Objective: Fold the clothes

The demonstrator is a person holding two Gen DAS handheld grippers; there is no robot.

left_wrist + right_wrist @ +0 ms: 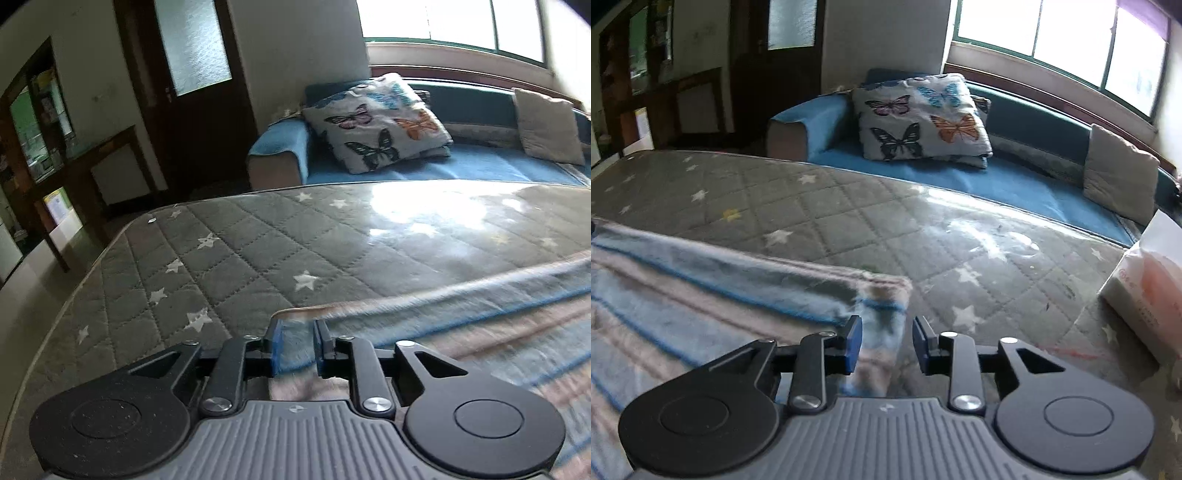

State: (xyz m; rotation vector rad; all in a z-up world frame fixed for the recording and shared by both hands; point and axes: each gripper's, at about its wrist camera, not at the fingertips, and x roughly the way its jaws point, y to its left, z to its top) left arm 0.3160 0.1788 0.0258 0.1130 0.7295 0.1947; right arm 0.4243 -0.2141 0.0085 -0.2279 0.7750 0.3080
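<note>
Two grippers sit at opposite corners of a striped cloth spread on a quilted, star-patterned surface.

The left gripper (297, 347) has its jaws spread, with the cloth's near-left corner lying between the blue pads (276, 345); a gap shows on either side, so it is not pinching the fabric. The right gripper (886, 345) is likewise spread, straddling the right corner of the striped cloth (713, 280) (blue, grey and pinkish bands, somewhat blurred). The cloth lies flat on the grey surface (229, 251), under a glossy clear cover that catches window glare. A white tissue pack (1145, 295) stands near the right edge. Behind, a blue sofa (997, 181) carries a butterfly cushion (919, 118) and a plain beige cushion (1119, 173).
</note>
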